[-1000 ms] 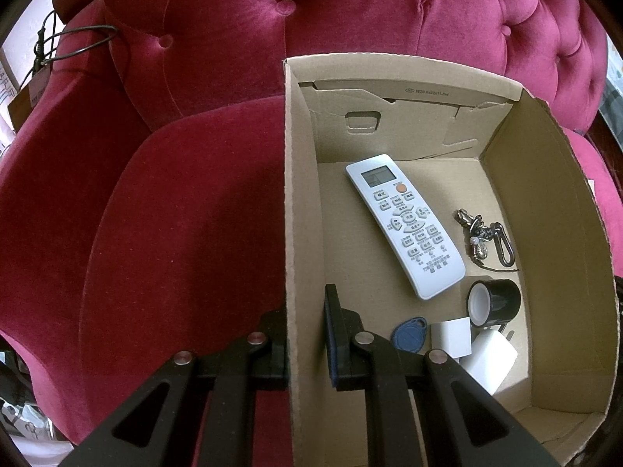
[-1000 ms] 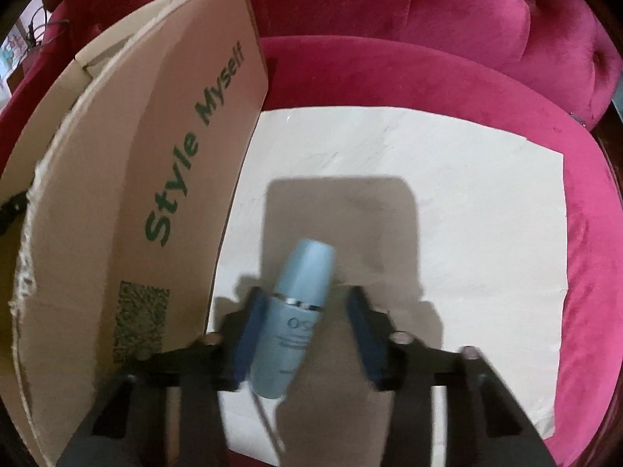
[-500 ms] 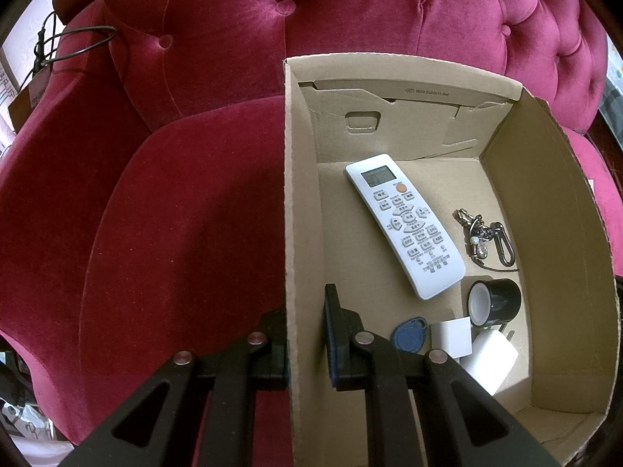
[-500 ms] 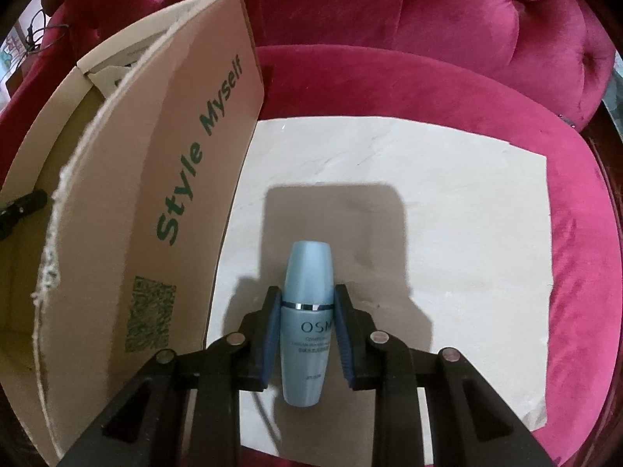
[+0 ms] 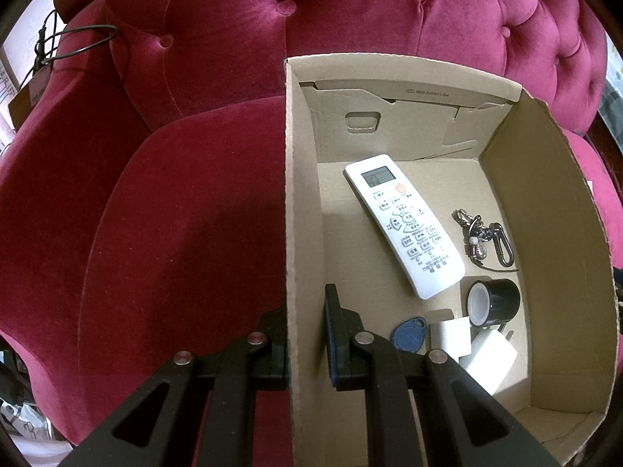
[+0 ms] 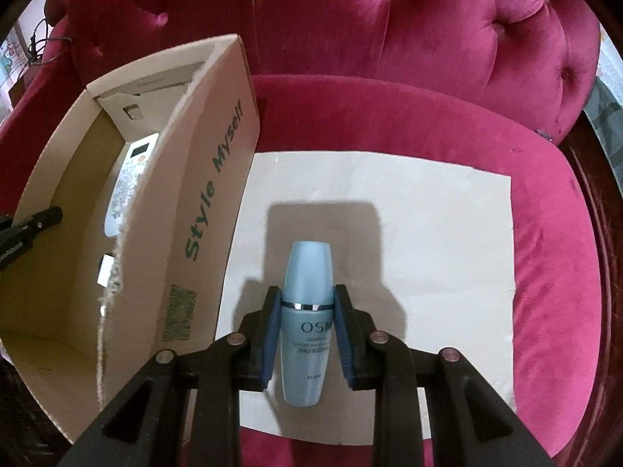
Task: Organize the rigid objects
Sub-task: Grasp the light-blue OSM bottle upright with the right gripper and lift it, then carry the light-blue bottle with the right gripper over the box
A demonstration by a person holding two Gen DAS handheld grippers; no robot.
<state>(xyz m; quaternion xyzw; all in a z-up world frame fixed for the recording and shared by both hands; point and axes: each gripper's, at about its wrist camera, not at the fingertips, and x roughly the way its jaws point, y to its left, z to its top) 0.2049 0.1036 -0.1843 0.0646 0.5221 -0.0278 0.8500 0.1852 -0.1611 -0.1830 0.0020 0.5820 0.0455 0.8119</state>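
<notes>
The right gripper (image 6: 305,334) jaws clamp the blue bottle (image 6: 307,323). The left gripper (image 5: 305,334) jaws straddle the box (image 5: 300,194) wall, narrowly parted. The remote (image 5: 405,222) lies ahead.

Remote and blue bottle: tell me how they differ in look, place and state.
The remote is white, flat and covered in buttons; the blue bottle is pale blue, rounded and smooth. The remote lies inside the cardboard box; the bottle is outside it, over the paper sheet. The remote lies free, while the bottle sits between the jaws of the right gripper. Both are rigid and elongated.
</notes>
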